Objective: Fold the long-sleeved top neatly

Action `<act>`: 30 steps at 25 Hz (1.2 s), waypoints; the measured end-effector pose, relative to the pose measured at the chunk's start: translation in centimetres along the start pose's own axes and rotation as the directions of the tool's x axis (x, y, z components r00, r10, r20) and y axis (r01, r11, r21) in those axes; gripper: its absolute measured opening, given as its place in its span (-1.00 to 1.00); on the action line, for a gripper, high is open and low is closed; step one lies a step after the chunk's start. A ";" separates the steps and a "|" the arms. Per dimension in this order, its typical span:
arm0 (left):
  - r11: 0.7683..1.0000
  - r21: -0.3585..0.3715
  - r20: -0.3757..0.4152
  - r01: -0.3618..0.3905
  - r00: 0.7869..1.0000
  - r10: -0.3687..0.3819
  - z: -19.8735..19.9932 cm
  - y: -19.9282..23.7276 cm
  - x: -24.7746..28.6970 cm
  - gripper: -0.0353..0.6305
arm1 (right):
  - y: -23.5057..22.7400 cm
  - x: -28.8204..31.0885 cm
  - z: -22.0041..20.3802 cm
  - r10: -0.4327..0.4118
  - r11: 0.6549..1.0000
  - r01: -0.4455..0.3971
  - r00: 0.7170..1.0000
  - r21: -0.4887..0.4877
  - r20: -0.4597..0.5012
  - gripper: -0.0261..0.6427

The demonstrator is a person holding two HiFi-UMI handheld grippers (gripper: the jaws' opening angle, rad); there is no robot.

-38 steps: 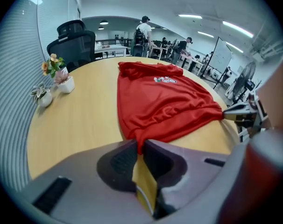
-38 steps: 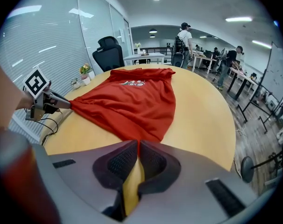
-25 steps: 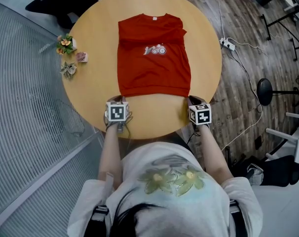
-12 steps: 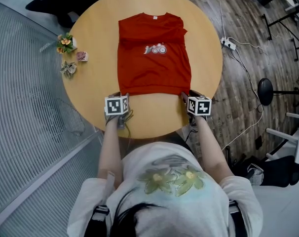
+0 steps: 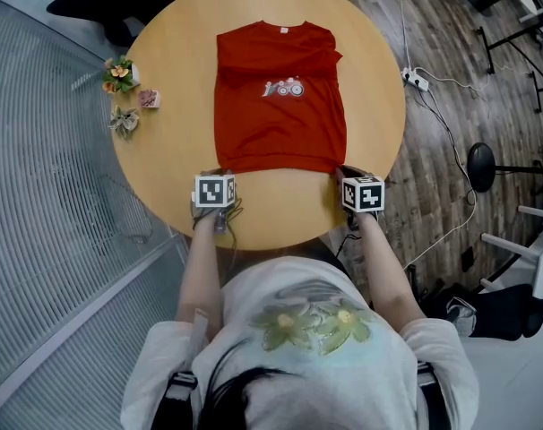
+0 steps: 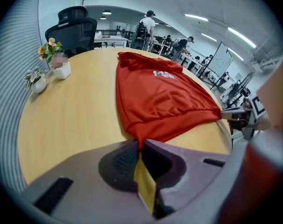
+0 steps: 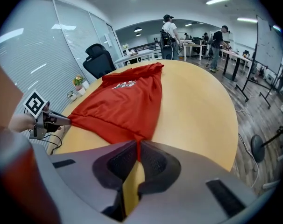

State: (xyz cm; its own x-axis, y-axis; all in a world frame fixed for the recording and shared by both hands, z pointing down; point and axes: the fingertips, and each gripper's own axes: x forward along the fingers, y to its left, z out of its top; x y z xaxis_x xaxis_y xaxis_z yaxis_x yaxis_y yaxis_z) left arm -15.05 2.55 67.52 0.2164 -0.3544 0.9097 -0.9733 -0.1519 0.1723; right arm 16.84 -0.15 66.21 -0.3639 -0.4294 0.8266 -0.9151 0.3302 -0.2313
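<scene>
A red long-sleeved top [image 5: 280, 106] lies flat on the round wooden table [image 5: 173, 150], collar at the far side, sleeves folded in, hem toward me. My left gripper [image 5: 219, 174] sits at the hem's near left corner. Its jaws have just been closing, and in the left gripper view it [image 6: 139, 143] is shut on that corner of the top [image 6: 160, 97]. My right gripper [image 5: 338, 171] is at the near right corner. Its jaws have also just been closing, and in the right gripper view it [image 7: 137, 148] pinches a fold of the hem of the top [image 7: 123, 101].
Two small potted plants [image 5: 119, 77] [image 5: 124, 120] and a little pink item [image 5: 149, 99] stand at the table's left edge. A power strip [image 5: 413, 79] with cables lies on the floor at the right. A black office chair [image 6: 71, 29] stands beyond the table.
Both grippers have edged forward onto the hem's near corners and now pinch the red cloth. The top itself has hardly moved.
</scene>
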 end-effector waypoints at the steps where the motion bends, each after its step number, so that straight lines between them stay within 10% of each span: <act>1: 1.000 0.022 -0.002 0.000 1.000 0.000 -0.1 -0.1 -0.2 -0.83 | 0.1 -0.2 0.0 -0.002 1.000 0.002 1.000 -0.011 0.001 -0.82; 30: 0.980 0.172 0.133 0.099 0.983 -0.123 -4.1 -1.9 -8.2 -0.83 | 4.5 -8.8 -3.7 -0.040 0.999 0.044 0.988 -0.026 0.152 -0.83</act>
State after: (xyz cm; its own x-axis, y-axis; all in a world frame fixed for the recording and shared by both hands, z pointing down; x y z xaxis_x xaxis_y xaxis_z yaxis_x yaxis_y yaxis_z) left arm -15.29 9.49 61.27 0.3428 -0.4529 0.8230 -0.9191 -0.3429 0.1941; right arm 16.55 8.21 59.81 -0.3494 -0.5648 0.7476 -0.9255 0.3324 -0.1814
